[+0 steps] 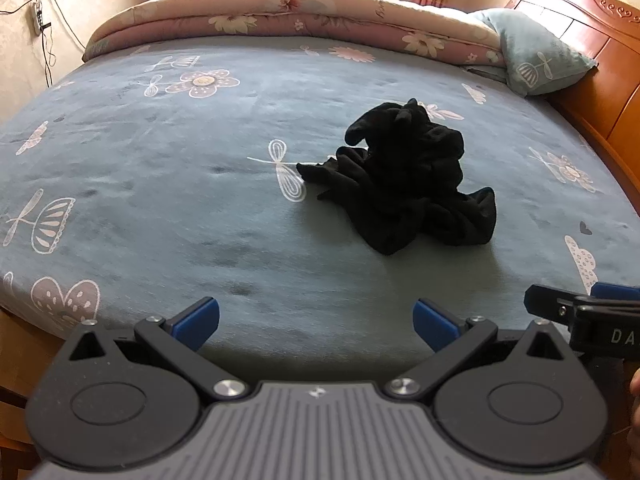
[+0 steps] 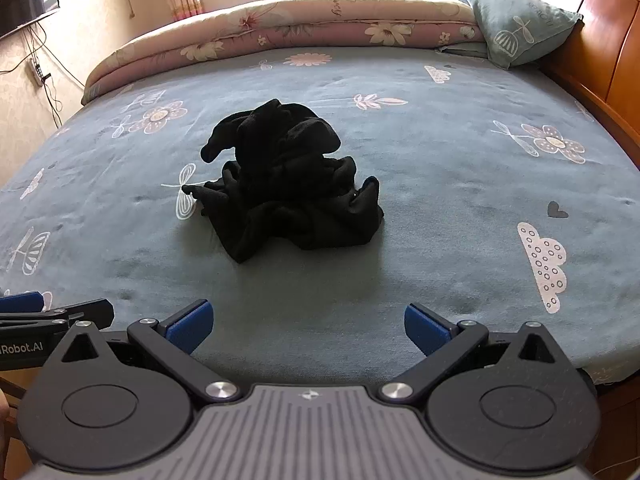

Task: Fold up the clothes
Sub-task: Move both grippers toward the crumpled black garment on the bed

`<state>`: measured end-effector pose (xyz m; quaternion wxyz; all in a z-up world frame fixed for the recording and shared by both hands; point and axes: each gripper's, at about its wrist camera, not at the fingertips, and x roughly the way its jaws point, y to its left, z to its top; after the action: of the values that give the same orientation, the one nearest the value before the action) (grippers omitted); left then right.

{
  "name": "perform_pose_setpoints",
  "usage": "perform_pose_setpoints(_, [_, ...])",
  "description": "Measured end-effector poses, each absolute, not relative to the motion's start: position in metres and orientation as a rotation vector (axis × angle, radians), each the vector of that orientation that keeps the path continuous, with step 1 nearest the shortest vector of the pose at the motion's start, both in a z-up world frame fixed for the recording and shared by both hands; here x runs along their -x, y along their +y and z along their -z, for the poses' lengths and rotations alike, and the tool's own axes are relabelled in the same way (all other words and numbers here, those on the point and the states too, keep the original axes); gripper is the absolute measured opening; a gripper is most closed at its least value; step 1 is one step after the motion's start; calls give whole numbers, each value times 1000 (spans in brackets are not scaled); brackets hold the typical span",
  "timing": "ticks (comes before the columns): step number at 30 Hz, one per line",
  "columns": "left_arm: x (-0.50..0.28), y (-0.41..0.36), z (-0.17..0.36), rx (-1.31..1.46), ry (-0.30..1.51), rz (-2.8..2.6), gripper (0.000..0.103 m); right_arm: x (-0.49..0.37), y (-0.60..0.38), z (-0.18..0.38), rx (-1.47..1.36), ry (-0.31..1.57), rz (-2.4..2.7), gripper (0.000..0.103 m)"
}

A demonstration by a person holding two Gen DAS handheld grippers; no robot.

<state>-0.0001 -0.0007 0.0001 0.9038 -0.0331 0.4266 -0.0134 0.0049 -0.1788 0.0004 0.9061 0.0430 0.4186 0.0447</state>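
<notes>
Black crumpled garment sits bunched up mid-bed, well back from the near edge of the blue-grey flowered bed sheet. Left gripper and right gripper both hover at that edge, fingers spread wide, holding nothing. Left one's side reads "Robot.AI".

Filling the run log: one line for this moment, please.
phase: pre-grasp | black garment: crumpled on bed | left hand-held gripper: open | right hand-held gripper: open

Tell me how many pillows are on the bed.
1. A light blue pillow leans at the far right corner by the wooden headboard, beside the rolled quilt. More may be hidden behind the quilt.
</notes>
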Motion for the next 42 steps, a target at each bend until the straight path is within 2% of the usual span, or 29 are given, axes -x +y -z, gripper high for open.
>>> perform_pose_setpoints(6, [-3,6,-2,82,870,14,102,-4,-176,0,-90,867,-92,103])
perform_pose_setpoints(12, [1,-5,2,-18,836,-50,102,-6,-174,-1,-89,870,-93,103])
perform_pose_setpoints(23, [-16,-2,29,83,970,57,102,-17,-174,6,-79,903,-78,103])
perform_pose_setpoints(42, [-72,0,76,130,1138,62,102,-73,-180,61,-115,1067,-29,103])
